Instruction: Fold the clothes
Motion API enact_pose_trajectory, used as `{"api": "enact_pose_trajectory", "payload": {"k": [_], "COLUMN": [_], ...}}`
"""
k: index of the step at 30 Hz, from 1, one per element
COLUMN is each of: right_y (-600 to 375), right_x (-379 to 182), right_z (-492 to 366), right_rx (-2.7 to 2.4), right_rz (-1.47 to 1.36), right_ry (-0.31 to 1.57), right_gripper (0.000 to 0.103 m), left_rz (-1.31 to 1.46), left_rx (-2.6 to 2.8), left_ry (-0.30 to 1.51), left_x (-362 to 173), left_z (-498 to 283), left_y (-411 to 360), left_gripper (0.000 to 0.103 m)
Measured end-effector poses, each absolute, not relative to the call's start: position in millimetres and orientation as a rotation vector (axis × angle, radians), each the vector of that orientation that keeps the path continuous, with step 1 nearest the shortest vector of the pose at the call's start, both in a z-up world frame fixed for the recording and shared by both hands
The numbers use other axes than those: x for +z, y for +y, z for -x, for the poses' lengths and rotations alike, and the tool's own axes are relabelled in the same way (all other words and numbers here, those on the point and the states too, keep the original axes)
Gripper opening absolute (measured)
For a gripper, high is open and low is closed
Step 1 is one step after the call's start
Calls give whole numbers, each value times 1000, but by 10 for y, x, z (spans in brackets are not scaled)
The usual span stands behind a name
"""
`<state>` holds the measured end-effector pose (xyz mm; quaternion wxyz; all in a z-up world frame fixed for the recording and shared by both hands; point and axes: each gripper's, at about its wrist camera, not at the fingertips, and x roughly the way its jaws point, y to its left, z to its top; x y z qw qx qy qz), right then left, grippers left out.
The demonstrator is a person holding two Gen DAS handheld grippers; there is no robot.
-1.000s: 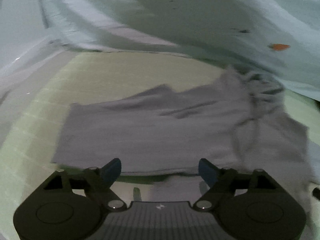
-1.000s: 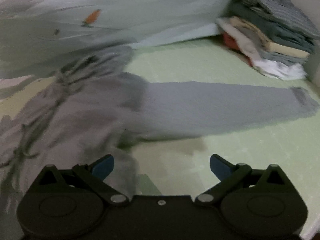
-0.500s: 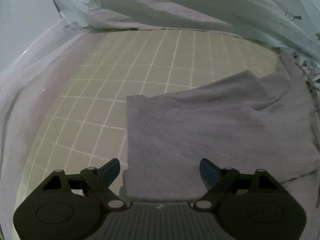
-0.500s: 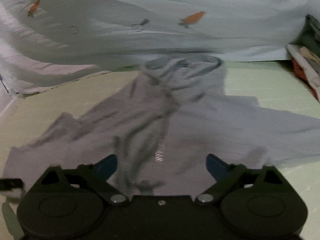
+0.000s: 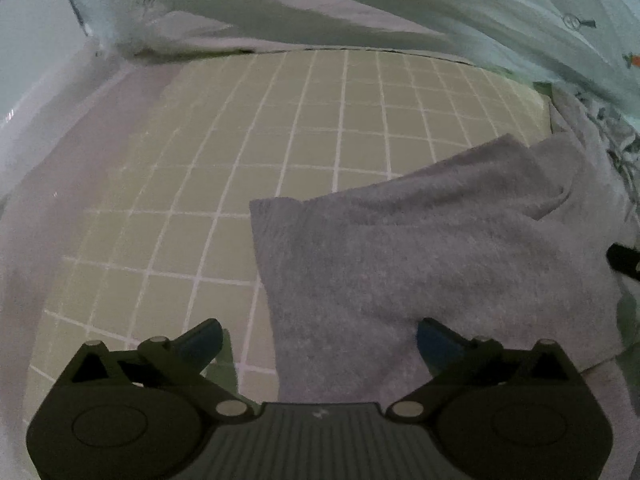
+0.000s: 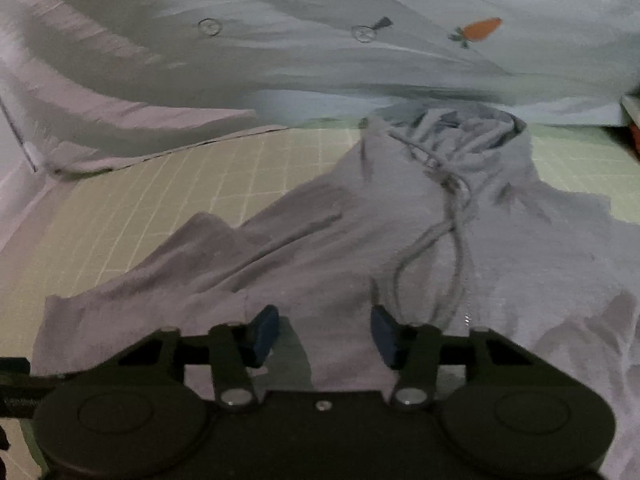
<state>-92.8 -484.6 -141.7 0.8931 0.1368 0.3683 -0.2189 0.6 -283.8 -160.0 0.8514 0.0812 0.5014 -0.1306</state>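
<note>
Through your left wrist camera, your left gripper (image 5: 318, 336) has its jaws spread wide with nothing between them, one blue pad over the green gridded mat (image 5: 280, 152), the other over the grey hoodie (image 5: 432, 256). Here the garment shows only a soft, fleecy slab with a straight, squared left edge, lying flat on the mat.

Your right wrist camera shows what the left misses: the bunched hood (image 6: 464, 136) and the looping drawstring (image 6: 452, 232) trailing down the rumpled front. Your right gripper (image 6: 324, 334) sits low over the hoodie's near hem, jaws partly apart, with cloth between the pads but not pinched. Behind, a pale carrot-print sheet (image 6: 320, 40) drapes in folds.
</note>
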Motion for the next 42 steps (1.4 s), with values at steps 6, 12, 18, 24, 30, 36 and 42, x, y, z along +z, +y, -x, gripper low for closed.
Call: {"api": "enact_pose_trajectory", "payload": {"k": [6, 12, 18, 24, 30, 36, 42], "right_y": [-4852, -4879, -4785, -4879, -5003, -5378, -5884], "right_x": [-1490, -1610, -1493, -1256, -923, -648, -531], "right_z": [885, 950, 1005, 1112, 1279, 1445, 1712], "right_rx": [-458, -391, -352, -302, -262, -287, -371], "right_rz": [-255, -230, -101, -118, -159, -226, -303], "right_ry": [808, 859, 851, 800, 709, 607, 532], "right_gripper": [71, 64, 5, 3, 3, 3, 3], "left_rz": [-154, -139, -160, -169, -151, -180, -235], "left_rx": [-252, -228, -192, -183, -180, -226, -255], "left_ry": [1055, 1056, 1081, 1067, 1018, 940, 891], "left_x": [-1607, -1603, -1560, -1405, -1178, -966, -865], "left_z": [15, 35, 42, 192, 388, 547, 717], "left_y": [-2844, -2834, -2879, -2985, -3171, -3510, -3754], "left_gripper": [103, 103, 103, 103, 103, 103, 103]}}
